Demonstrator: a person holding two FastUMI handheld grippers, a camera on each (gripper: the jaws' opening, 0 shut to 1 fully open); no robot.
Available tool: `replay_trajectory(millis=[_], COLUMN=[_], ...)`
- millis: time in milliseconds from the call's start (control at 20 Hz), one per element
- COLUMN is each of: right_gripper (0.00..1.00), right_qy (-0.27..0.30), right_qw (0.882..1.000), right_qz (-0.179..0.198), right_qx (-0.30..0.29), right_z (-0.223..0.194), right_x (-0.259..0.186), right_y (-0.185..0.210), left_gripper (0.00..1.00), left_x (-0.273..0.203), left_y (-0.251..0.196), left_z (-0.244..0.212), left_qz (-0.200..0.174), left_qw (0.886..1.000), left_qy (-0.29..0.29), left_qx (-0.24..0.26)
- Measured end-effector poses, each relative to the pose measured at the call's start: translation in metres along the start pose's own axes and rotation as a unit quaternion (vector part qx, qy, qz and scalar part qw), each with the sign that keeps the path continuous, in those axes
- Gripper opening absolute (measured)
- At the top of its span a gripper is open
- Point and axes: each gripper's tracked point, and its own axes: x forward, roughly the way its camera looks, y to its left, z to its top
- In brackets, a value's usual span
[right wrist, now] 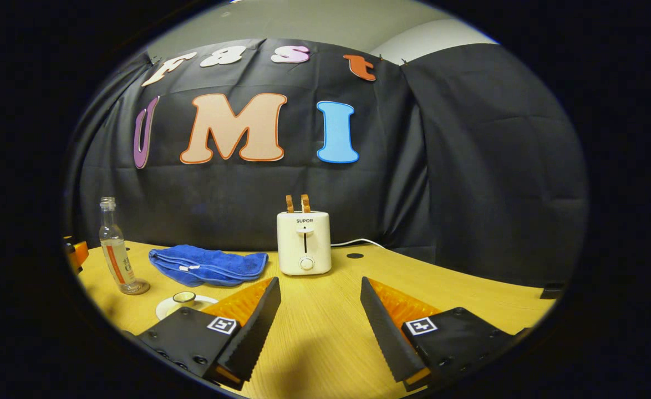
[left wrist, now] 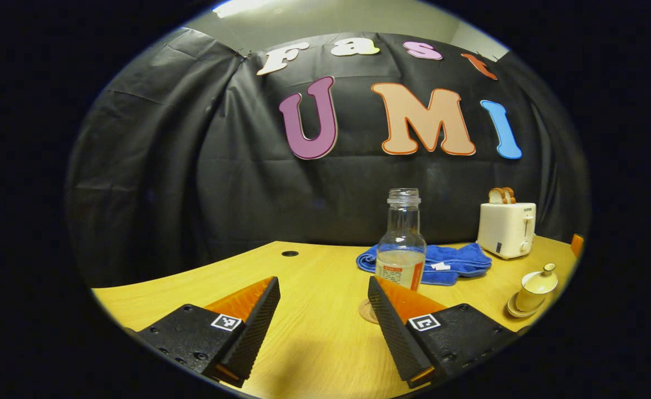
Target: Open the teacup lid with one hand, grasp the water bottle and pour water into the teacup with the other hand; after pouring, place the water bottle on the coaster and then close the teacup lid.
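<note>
Both my left gripper (left wrist: 323, 302) and right gripper (right wrist: 318, 302) gape wide, grasping nothing. Ahead of the left, the uncapped water bottle (left wrist: 401, 244) stands on its coaster (left wrist: 367, 311); the lidded teacup (left wrist: 535, 289) sits rightward, near the toaster (left wrist: 506, 228).

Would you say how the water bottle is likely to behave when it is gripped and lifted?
The water bottle looks like clear glass, so probably smooth and slippery. It is tall and narrow, so a sideways nudge might tip it. Water fills only its lower part, so likely fairly light.

Staged recording booth: black cloth wall (right wrist: 469, 166), wooden table (right wrist: 325, 332), toaster (right wrist: 303, 244)
</note>
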Motion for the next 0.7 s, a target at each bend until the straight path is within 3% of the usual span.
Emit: replay_trajectory(millis=[700], right_gripper=[0.89], right_qy=[0.001], right_qw=[1.0], right_qz=[0.005], right_qx=[0.001], right_z=[0.0002], right_x=[0.0003], right_y=[0.0001], left_gripper=[0.93], left_x=[-0.0046], left_y=[-0.003], left_z=[-0.0002], left_qz=[0.0], left_qw=[1.0], left_qy=[-0.001], left_qx=[0.0])
